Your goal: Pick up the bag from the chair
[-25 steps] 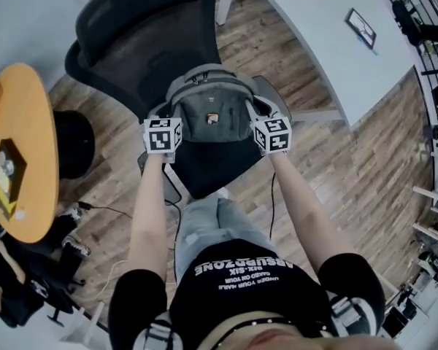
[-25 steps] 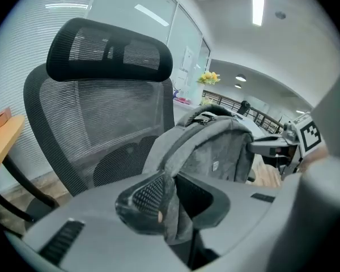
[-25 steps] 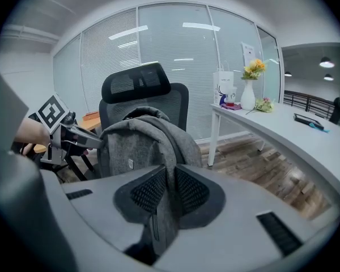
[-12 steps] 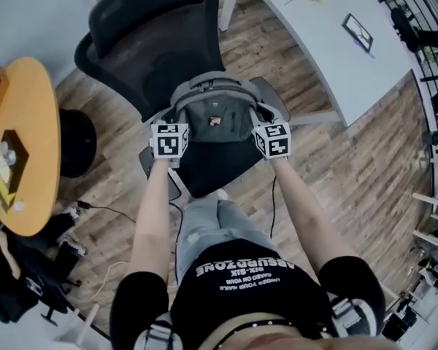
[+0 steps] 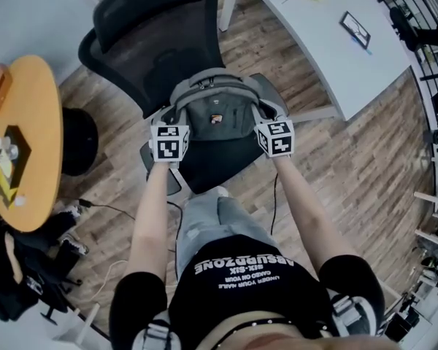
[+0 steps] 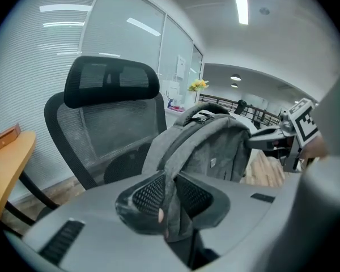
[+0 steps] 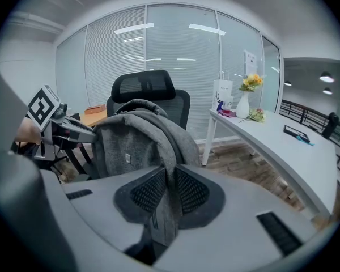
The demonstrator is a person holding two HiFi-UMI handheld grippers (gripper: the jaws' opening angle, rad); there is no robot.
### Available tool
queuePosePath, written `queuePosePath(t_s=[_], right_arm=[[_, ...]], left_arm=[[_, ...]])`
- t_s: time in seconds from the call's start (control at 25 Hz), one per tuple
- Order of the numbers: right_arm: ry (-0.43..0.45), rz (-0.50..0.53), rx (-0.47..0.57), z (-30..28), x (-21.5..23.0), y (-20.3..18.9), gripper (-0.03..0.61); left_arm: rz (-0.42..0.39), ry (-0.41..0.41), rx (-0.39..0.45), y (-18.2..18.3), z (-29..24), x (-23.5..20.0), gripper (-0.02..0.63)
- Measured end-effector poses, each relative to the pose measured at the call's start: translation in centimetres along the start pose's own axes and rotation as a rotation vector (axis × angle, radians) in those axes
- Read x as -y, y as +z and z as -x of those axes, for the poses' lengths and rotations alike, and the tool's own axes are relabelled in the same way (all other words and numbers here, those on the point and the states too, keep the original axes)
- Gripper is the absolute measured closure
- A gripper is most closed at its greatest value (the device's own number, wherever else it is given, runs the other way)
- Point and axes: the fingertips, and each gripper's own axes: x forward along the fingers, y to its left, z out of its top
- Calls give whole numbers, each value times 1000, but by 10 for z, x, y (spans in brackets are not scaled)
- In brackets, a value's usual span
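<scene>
A grey backpack (image 5: pixel 217 115) stands upright on the seat of a black mesh office chair (image 5: pixel 157 39). My left gripper (image 5: pixel 171 126) is at the bag's left side and is shut on its left shoulder strap (image 6: pixel 171 200). On the other side my right gripper (image 5: pixel 269 122) is shut on the right shoulder strap (image 7: pixel 169 203). In both gripper views the strap runs pinched between the dark ribbed pads, with the bag (image 6: pixel 215 146) (image 7: pixel 133 146) just beyond. The chair's backrest (image 6: pixel 110 126) rises behind it.
A round orange table (image 5: pixel 22 144) with small items stands at the left, beside a black stool (image 5: pixel 79 143). A long white desk (image 5: pixel 336 42) with a phone and flowers runs along the right. The person's legs are right against the chair's front edge.
Both grippers have stayed on the straps while the bag and grippers shifted slightly, a little toward the person and to the right in the head view.
</scene>
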Motion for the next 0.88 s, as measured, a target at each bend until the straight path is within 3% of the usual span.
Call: queuePosePath(t_s=[0.88], right_arm=[[4,38,159,100,-17,60,517]], left_arm=[[-122,-42,175,61,104,34,538]])
